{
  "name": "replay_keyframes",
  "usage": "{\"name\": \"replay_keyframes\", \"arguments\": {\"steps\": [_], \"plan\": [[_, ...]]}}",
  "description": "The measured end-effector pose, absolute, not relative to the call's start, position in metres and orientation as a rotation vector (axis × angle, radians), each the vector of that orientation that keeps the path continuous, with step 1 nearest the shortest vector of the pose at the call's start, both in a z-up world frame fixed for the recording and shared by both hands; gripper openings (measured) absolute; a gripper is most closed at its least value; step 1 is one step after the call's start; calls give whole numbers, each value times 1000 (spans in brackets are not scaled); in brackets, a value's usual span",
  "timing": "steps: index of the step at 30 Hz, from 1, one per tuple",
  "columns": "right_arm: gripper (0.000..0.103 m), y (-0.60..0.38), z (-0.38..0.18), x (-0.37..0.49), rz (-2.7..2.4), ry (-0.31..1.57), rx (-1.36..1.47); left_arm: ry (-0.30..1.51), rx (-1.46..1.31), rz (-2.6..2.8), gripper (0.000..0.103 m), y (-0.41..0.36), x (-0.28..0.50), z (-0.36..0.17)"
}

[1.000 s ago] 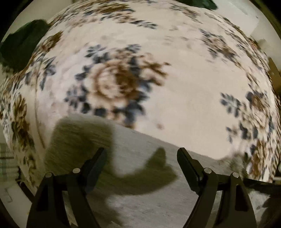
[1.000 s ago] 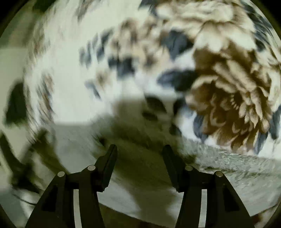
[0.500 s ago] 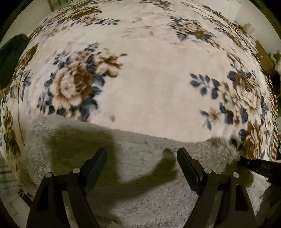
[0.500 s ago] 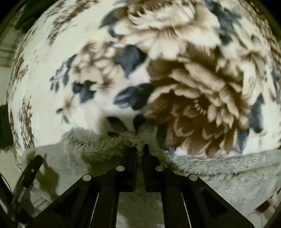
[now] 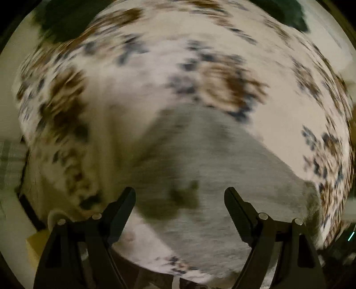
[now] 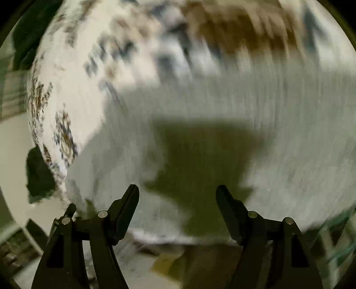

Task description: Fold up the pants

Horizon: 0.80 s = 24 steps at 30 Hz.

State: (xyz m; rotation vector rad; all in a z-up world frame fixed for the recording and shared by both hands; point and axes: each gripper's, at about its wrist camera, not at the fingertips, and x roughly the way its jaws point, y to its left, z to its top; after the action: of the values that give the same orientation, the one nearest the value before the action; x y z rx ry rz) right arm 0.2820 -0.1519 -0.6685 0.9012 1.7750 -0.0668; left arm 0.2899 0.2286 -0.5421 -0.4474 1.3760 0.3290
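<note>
The pants (image 5: 211, 160) are pale grey and fuzzy, lying flat on a cream floral blanket (image 5: 142, 84). In the left wrist view they fill the lower middle, blurred by motion. My left gripper (image 5: 180, 195) is open and empty above them. In the right wrist view the pants (image 6: 222, 106) cover most of the frame, with the gripper's shadow on them. My right gripper (image 6: 177, 192) is open and empty above the pants' near edge.
The floral blanket (image 6: 73, 84) covers a bed. Dark green cloth lies at its far edge (image 5: 64, 20) and at the left in the right wrist view (image 6: 39, 175). Floor and a yellowish object (image 6: 164, 262) show below the bed edge.
My right gripper, shut on the pants' edge half a second ago, has opened and pulled back. My left gripper stays open and has swung, with the view now blurred.
</note>
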Motion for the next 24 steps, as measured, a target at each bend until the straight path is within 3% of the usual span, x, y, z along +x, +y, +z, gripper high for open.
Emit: {"name": "replay_keyframes", "arguments": {"steps": [4,6,7,8,10,11,12,19,24], "plan": [[74,-118,-708,213,-161,1840,1095,1392,-570,403,81,265,275,-562],[73,-118,-719,191,-227,1806,1183,1379,-605,404,76,270,275,-571],[73,-122,-722,181,-267,1774,1216,1369,-621,394,54,271,276,-574],[67,-124,-723,177,-290,1755,1224,1362,-629,388,28,270,278,-577],[38,-126,-724,172,-325,1725,1211,1343,-639,371,20,268,280,-579],[14,-127,-725,169,-337,1723,1198,1325,-636,356,16,266,280,-577],[9,-127,-723,166,-345,1718,1189,1308,-617,347,15,264,281,-572],[6,-114,-684,152,-285,1669,1055,1248,-600,328,14,278,266,-532],[6,-127,-687,138,-302,1700,1052,1310,-555,348,14,284,267,-545]]}}
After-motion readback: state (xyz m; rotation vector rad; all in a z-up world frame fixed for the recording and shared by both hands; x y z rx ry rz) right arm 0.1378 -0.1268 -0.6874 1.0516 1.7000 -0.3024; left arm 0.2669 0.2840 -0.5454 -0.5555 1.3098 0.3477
